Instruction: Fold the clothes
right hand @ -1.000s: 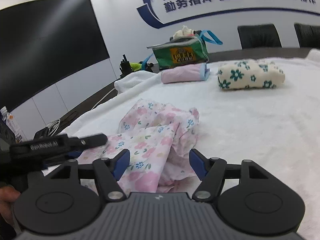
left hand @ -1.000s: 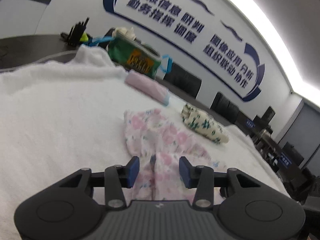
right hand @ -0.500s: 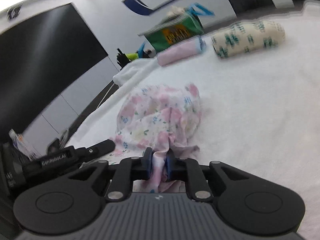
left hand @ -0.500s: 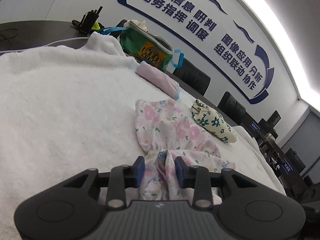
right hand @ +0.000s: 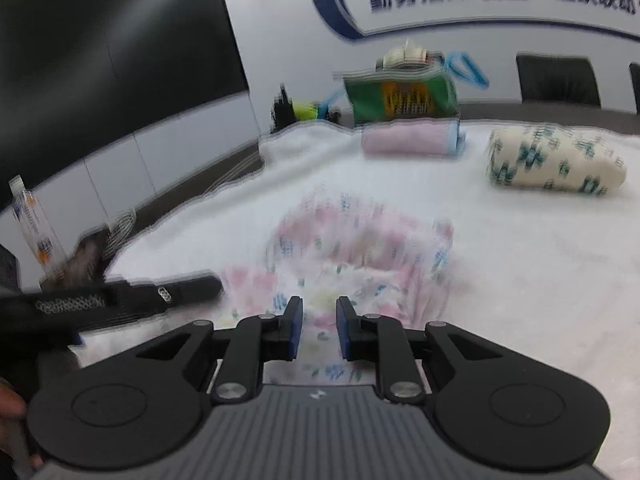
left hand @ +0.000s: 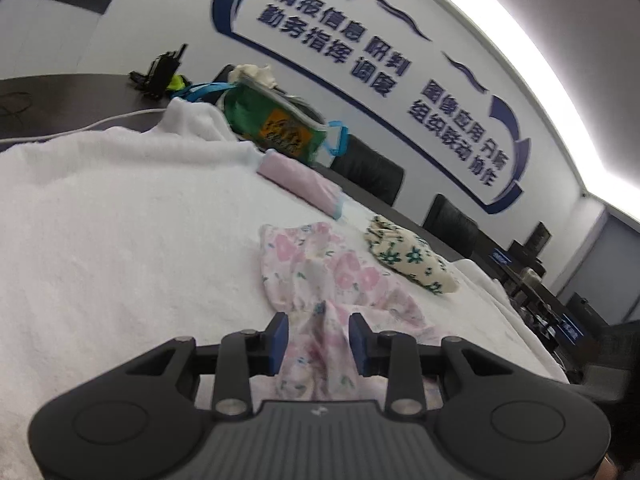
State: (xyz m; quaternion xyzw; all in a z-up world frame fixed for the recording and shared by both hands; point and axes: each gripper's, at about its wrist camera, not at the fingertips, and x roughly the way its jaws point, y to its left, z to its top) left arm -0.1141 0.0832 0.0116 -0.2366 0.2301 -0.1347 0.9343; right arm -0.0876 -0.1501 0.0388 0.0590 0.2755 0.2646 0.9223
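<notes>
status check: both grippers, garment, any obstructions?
Left gripper and right gripper open, straddling bunched pink floral garment on white towel. Fold not started. Nothing blocking.

My left black two-finger tongs (left hand: 319, 340) reach forward and low, their blue-padded fingers (left hand: 279, 336) standing apart with a clear gap between them. A fold of cloth runs through that gap without either pad pressing it flat. My right black two-finger tongs (right hand: 319, 326) point ahead at much the same height, their blue-padded fingers (right hand: 295, 326) drawn closer together, yet a narrow gap shows between the pads; the view is blurred, so whether they pinch anything I cannot tell. From the right wrist view, my left tongs appear as a dark bar at the left.
</notes>
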